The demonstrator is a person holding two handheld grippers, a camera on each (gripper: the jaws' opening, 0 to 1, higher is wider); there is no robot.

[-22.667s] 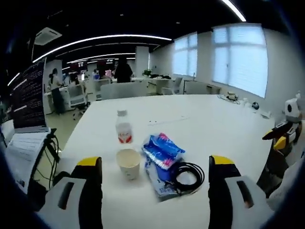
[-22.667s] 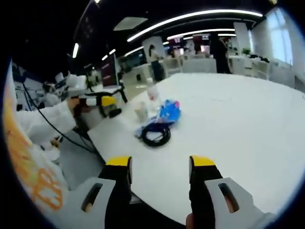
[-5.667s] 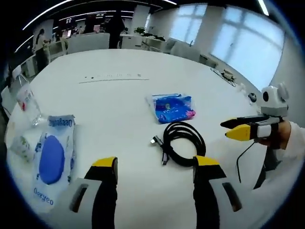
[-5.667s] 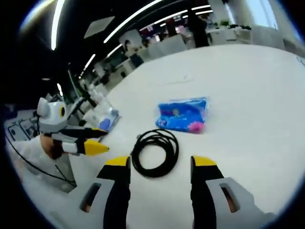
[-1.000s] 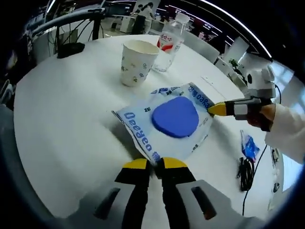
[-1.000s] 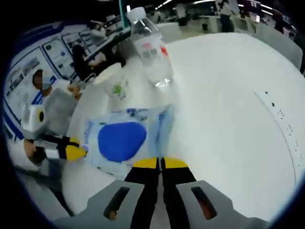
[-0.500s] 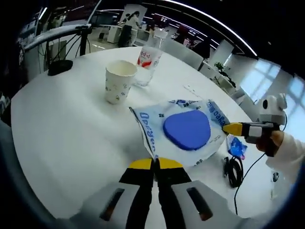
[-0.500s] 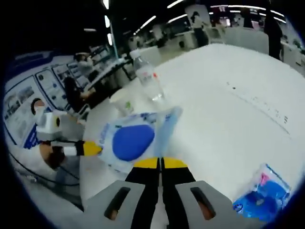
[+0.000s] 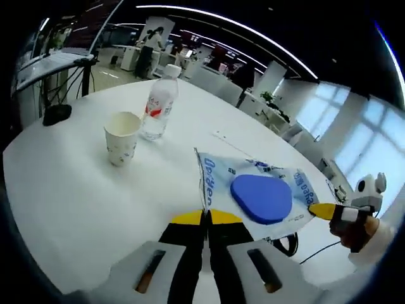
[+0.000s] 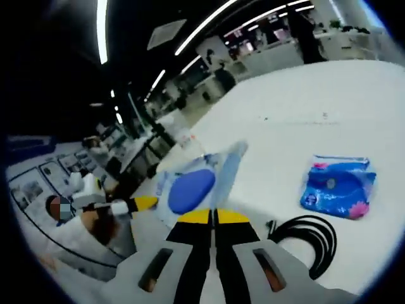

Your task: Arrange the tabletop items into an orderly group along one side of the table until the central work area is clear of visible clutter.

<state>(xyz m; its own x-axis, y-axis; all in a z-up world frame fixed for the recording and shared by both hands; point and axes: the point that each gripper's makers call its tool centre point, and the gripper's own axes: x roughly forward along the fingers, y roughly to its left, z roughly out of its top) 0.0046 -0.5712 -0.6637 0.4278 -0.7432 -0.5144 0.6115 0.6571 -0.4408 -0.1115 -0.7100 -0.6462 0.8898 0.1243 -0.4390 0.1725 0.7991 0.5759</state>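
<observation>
- A flat, clear plastic packet (image 9: 256, 190) with blue lettering along its border and a rounded blue pad inside was held up off the round white desk (image 9: 63, 190), stretched between the two hand-held grippers.
- The left hand-held gripper (image 9: 205, 218), its yellow-tipped jaws pressed together, pinched the packet's near corner at 6 o'clock in the left gripper view.
- The right hand-held gripper (image 10: 212, 217) was likewise clamped with no gap between its jaws, gripping the opposite edge of the packet (image 10: 193, 183); in the left gripper view its yellow tips (image 9: 321, 211) met the packet at 4 o'clock, with a hand in a white sleeve behind them.
- The left gripper view showed a white paper cup with a small dark pattern (image 9: 122, 137) at 10 o'clock and, just beyond it, a clear plastic water bottle with a red label and white cap (image 9: 157, 107), both upright on the desk and apart from the packet.
- The right gripper view showed a blue-and-pink printed pouch (image 10: 337, 185) lying flat at 3 o'clock and a coiled black cable (image 10: 308, 244) at 4 o'clock, near each other on the desk.
- In the right gripper view the left hand-held gripper's yellow tip (image 10: 144, 203) came in at 9 o'clock, touching the packet's far edge.
- In the left gripper view, a bit of black cable (image 9: 288, 244) peeked out under the packet at 5 o'clock.
</observation>
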